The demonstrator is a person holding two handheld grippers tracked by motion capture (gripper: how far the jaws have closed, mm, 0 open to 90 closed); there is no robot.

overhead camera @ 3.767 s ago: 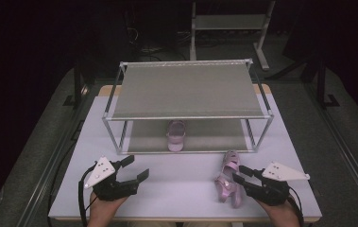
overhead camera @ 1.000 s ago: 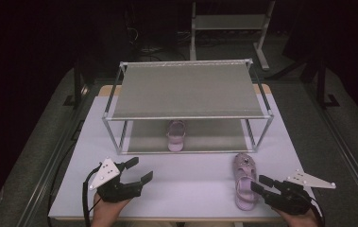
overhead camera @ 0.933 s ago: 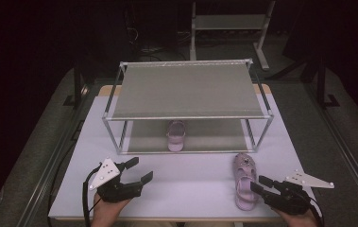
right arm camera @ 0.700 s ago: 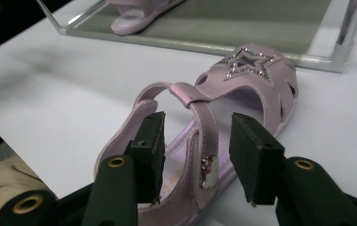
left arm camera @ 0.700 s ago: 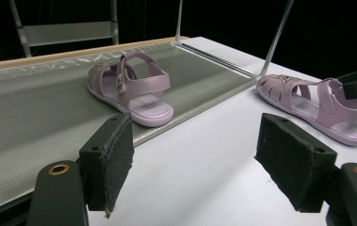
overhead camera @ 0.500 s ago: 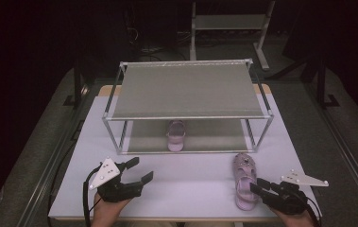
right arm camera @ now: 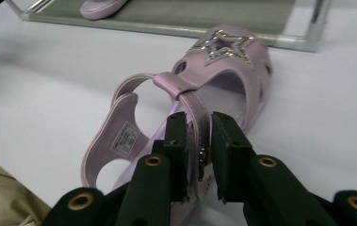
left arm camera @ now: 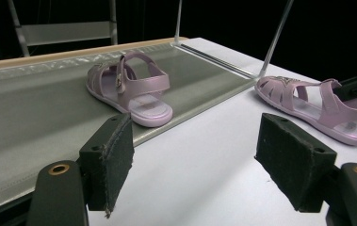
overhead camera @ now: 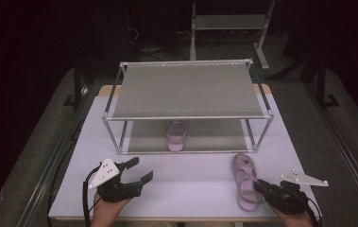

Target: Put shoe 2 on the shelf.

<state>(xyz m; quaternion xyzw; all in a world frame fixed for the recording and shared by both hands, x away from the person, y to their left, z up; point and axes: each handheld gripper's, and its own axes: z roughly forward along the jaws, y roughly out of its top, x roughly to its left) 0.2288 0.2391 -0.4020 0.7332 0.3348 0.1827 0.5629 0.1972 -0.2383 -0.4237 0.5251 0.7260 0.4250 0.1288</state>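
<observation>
Sandal on tabletop: a pink sandal [overhead camera: 243, 181] is lying sole-down on the white tabletop [overhead camera: 191, 179], just in front of the rack's right front leg, toe pointing toward the rack.
Sandal on shelf: a second, matching sandal [overhead camera: 175, 135] is sitting on the lower shelf [overhead camera: 214, 135] of the metal rack [overhead camera: 186, 90], near its middle, heel toward the person.
Right gripper: the right gripper [right arm camera: 198, 141] is pinching the ankle strap [right arm camera: 196, 113] of the tabletop sandal; its fingers [right arm camera: 178, 136] are standing narrow, with the strap and its small buckle sandwiched between them.
Left gripper: the left gripper [overhead camera: 132, 172] is hovering over bare tabletop well apart from both sandals, fingers [left arm camera: 112, 160] spread wide and holding nothing.
Handling: the sandal is looking light and glossy, probably a flexible plastic; the thin strap is likely bending and letting the shoe swing if lifted from there alone. The strap is the handiest hold; the heel cup or the sole edge would probably give a steadier one.
Right gripper view adding: the silver star [right arm camera: 223, 47] on the toe, a label on the insole and the buckle in the grip, all too small in the high view.
Left gripper view adding: both sandals side-on, showing the shelf sandal's strap standing upright.
High view adding: the whole layout, including the rack's bare upper shelf.
</observation>
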